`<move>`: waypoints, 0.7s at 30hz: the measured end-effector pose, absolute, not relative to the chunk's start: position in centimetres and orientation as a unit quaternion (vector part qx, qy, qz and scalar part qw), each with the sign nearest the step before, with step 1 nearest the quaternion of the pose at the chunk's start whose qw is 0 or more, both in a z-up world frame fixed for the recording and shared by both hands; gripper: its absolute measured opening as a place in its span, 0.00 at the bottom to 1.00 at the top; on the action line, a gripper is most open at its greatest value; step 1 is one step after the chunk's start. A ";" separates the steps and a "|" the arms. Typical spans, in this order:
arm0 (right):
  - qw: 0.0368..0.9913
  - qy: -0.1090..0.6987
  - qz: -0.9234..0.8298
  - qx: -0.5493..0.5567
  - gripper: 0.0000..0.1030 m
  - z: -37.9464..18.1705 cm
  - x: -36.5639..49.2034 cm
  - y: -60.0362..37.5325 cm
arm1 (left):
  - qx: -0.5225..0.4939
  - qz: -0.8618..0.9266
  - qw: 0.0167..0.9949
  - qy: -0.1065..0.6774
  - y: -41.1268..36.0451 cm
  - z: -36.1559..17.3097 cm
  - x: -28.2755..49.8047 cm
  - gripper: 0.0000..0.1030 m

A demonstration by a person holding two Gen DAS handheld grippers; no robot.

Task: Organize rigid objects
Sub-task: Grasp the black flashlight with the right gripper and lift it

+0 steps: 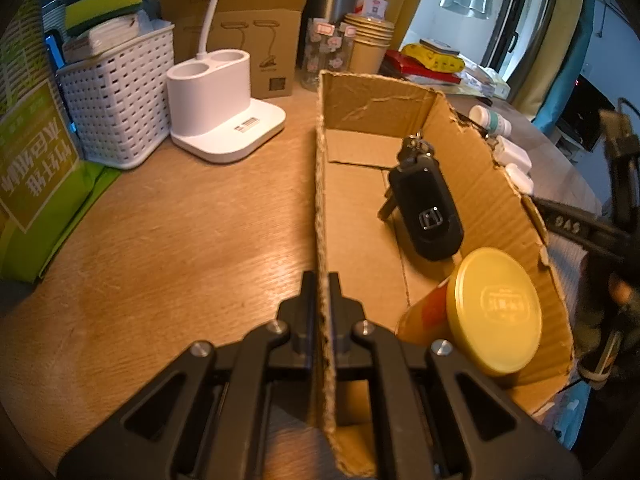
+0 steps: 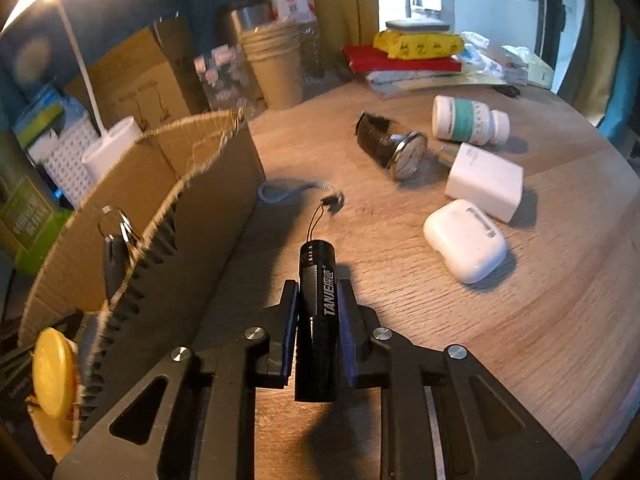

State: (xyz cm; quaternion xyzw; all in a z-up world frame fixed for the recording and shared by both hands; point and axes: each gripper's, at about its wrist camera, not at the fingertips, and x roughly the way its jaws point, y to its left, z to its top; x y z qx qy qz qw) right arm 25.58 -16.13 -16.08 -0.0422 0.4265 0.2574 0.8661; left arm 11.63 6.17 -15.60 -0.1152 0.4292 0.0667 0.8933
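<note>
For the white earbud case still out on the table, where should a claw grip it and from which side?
Grip the earbud case across its narrower width, on the two long sides, coming from above. It lies flat on the table, low and rounded, so its ends would likely slip. The charger lies close behind it, so approach from the near side.

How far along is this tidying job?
Roughly a third done, it seems. The car key and yellow-lidded jar already sit in the cardboard box, which the left gripper clamps. The right gripper holds the flashlight. Watch, pill bottle, charger and earbud case remain outside.
</note>
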 end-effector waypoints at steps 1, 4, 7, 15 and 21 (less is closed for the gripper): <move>0.869 0.422 0.257 -0.040 0.20 -15.6 25.5 -16.3 | -0.115 0.067 0.893 0.429 6.2 -15.6 11.6 0.04; 0.876 0.408 0.255 -0.036 0.20 -14.2 25.2 -16.7 | -0.115 0.067 0.893 0.429 6.2 -15.6 11.6 0.04; 0.883 0.392 0.256 -0.033 0.20 -12.6 24.8 -17.0 | -0.116 0.067 0.893 0.429 6.2 -15.6 11.6 0.04; 0.900 0.346 0.265 -0.026 0.20 -8.3 23.4 -17.2 | -0.116 0.066 0.893 0.429 6.1 -15.4 11.6 0.04; 0.903 0.328 0.275 -0.029 0.20 -6.7 22.7 -16.7 | -0.117 0.066 0.893 0.429 6.2 -15.4 11.6 0.04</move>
